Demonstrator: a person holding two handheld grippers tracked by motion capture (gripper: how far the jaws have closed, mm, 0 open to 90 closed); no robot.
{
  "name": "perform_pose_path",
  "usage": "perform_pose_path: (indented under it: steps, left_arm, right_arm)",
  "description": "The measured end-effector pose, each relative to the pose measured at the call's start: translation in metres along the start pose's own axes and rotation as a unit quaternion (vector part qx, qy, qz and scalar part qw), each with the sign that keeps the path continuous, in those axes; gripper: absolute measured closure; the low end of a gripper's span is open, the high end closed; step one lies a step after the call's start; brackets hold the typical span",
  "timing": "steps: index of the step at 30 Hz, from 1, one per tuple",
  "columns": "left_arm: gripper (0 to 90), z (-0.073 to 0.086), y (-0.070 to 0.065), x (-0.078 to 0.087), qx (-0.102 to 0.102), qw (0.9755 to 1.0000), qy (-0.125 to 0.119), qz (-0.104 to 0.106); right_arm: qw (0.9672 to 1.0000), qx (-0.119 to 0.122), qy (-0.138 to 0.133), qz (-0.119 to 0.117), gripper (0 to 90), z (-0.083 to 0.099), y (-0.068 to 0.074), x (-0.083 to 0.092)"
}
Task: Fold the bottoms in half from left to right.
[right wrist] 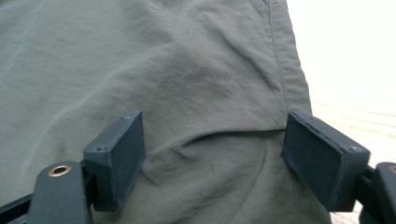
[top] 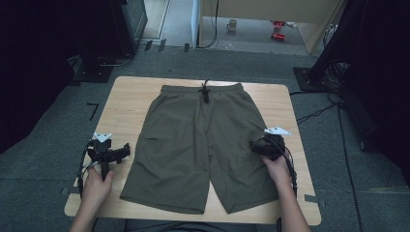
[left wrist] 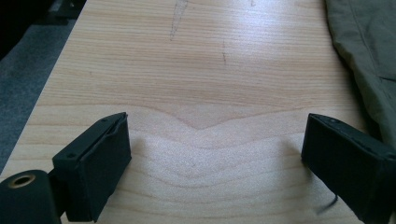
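Shorts: olive-green shorts point(top: 198, 145) lie spread flat on the tabletop point(top: 125, 104), waistband and dark drawstring point(top: 206, 91) at the far edge, both legs pointing toward the person.
Left hand-held gripper: the left hand-held gripper point(left wrist: 215, 154) hovers over bare wood, jaws spread wide and released, nothing between them; the shorts' edge lies just beside its right jaw.
Right hand-held gripper: the right hand-held gripper point(right wrist: 212, 154) sits above the outer side of the shorts' right leg, jaws wide apart and released, a soft ridge of fabric lying between them, not pinched.
Hands: the left hand point(top: 96, 186) and right hand point(top: 278, 169) grasp the gripper handles from the near side.
Beyond the grippers: grey floor point(top: 338, 159) surrounds the tabletop; a mug point(top: 232, 25) stands far back.
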State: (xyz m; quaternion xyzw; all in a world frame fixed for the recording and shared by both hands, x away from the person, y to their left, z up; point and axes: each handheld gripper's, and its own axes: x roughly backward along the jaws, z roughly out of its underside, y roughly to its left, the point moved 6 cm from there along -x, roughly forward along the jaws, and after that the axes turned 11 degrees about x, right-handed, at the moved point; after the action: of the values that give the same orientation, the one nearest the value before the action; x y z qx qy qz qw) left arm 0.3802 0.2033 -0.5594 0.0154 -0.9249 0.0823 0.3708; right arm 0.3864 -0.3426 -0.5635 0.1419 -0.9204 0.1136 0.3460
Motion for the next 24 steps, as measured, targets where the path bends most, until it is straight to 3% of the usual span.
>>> perform_pose_path:
  steps: [24]
  left_arm:
    - [8.1, -0.0026, -0.0020, -0.0031, -0.001, 1.0000, 0.001, 0.000]
  right_arm:
    - [1.0000, -0.004, 0.003, 0.004, 16.8, 0.0003, 0.0004, -0.0002]
